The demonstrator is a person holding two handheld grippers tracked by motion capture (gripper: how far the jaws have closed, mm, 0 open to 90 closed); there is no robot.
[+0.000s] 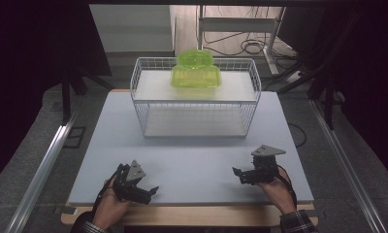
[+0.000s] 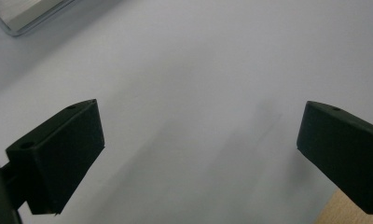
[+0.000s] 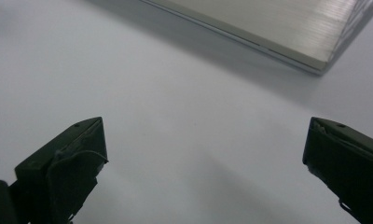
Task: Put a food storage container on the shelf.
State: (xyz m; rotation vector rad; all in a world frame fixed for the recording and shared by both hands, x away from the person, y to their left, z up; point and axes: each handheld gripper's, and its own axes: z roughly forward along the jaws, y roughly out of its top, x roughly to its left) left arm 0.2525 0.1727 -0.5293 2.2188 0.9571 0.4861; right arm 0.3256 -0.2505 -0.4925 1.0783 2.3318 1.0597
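A white wire basket rack stands at the back middle of the pale table. On its upper shelf sits a translucent lime-green container with a rounded lid. My left gripper rests low near the table's front left, held by a hand, jaws wide apart with nothing between them. My right gripper sits near the front right, also wide open and empty. Both are well short of the rack.
The rack's base plate lies ahead of the right gripper, and its corner shows at the top left in the left gripper view. A wooden table edge runs along the front. Metal rails flank the table.
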